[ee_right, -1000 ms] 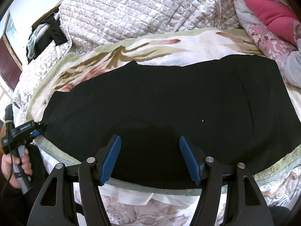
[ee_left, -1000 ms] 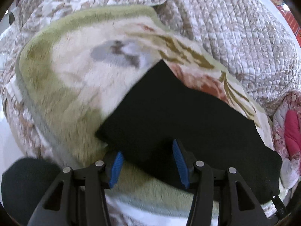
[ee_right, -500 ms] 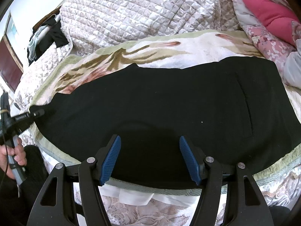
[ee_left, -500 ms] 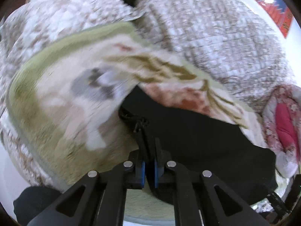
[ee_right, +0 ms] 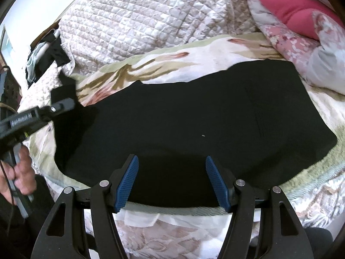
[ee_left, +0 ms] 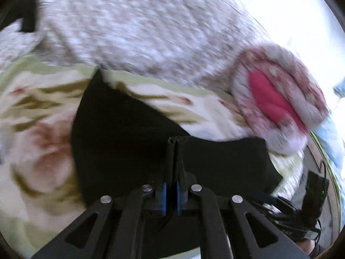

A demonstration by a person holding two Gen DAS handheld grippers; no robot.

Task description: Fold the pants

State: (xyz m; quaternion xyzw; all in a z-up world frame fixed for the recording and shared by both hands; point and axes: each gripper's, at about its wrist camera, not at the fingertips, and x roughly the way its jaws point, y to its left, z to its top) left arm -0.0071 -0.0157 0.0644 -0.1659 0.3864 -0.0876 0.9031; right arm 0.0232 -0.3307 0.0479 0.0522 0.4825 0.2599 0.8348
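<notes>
Black pants (ee_right: 194,129) lie flat across a floral blanket (ee_right: 172,64) on a bed. My left gripper (ee_left: 174,144) is shut on the pants' left end (ee_left: 120,142) and holds it lifted off the blanket; that view is blurred. In the right wrist view the left gripper (ee_right: 64,105) shows at the left with the lifted black cloth in it. My right gripper (ee_right: 170,172) is open and empty, hovering over the near edge of the pants at their middle.
A quilted beige cover (ee_right: 140,26) is heaped behind the blanket. A pink floral pillow (ee_right: 297,10) lies at the right end. Dark clothes (ee_right: 45,58) are piled at the far left. The bed's near edge (ee_right: 161,222) is under my right gripper.
My left gripper closed on the pants' left end, lifted it and swung it to the right over the pants. My right gripper stayed open in place.
</notes>
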